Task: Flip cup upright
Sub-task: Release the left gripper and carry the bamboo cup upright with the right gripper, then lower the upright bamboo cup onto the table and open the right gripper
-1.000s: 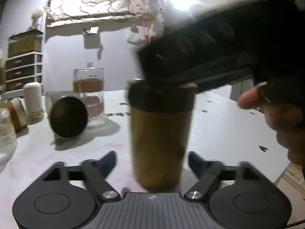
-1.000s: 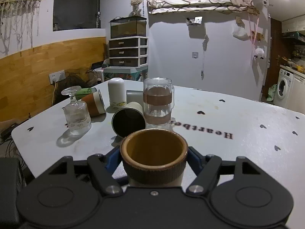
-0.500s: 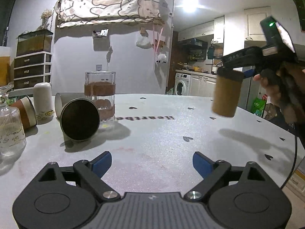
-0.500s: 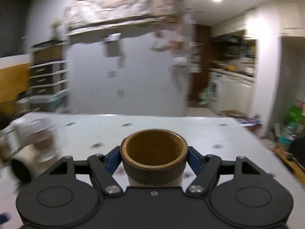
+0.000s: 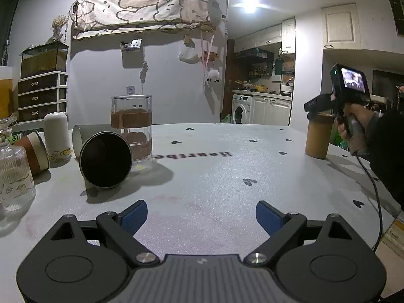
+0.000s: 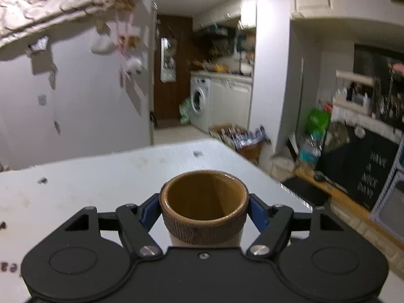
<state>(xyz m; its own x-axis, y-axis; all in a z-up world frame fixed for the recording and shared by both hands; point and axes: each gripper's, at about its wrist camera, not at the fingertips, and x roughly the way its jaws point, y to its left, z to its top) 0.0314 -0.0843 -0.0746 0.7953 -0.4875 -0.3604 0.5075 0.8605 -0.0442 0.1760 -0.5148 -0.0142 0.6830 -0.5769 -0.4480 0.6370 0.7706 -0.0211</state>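
Observation:
My right gripper (image 6: 204, 212) is shut on a tan cup (image 6: 204, 208) with a dark ribbed band at its rim. The cup is upright, mouth up. In the left wrist view the same cup (image 5: 317, 139) stands on the white table (image 5: 214, 176) at the far right, its base on or just above the surface, with the right gripper (image 5: 318, 108) around its top. My left gripper (image 5: 201, 216) is open and empty, low over the table's near side. A steel cup (image 5: 105, 159) lies on its side at the left, mouth toward me.
A glass jar with a brown band (image 5: 131, 126) stands behind the steel cup. A white bottle (image 5: 56, 136), a tipped brown-and-white cup (image 5: 35, 149) and a clear glass (image 5: 14, 174) crowd the left. The table's right edge (image 6: 265, 174) is close to the held cup.
The right gripper carried the tan cup from in front of the left gripper out to the table's right side and lowered it. The left gripper stayed open in place.

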